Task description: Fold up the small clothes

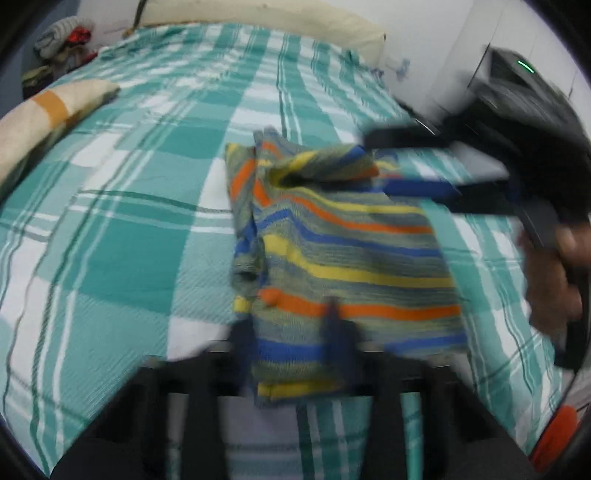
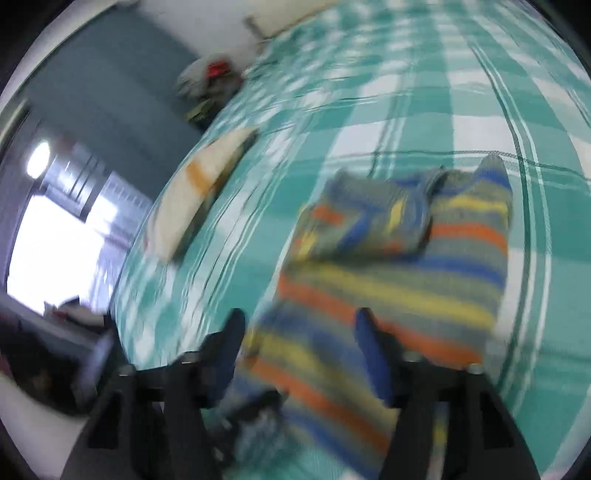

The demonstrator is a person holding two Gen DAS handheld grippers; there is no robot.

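A small striped knit garment (image 1: 332,236) in grey, yellow, orange and blue lies partly folded on the teal plaid bedspread (image 1: 140,206). My left gripper (image 1: 291,328) is open, its fingers over the garment's near edge. In the left wrist view my right gripper (image 1: 413,162) reaches in from the right over the garment's far right corner, fingers apart. In the right wrist view the right gripper (image 2: 299,332) is open above the garment (image 2: 399,266), which has a sleeve folded over its far end. Both views are motion-blurred.
A cream pillow with an orange band (image 1: 48,114) lies at the bed's left side and shows in the right wrist view (image 2: 199,192). A pile of clothes (image 1: 66,37) sits off the far left corner. A long cream pillow (image 1: 266,14) lies at the head.
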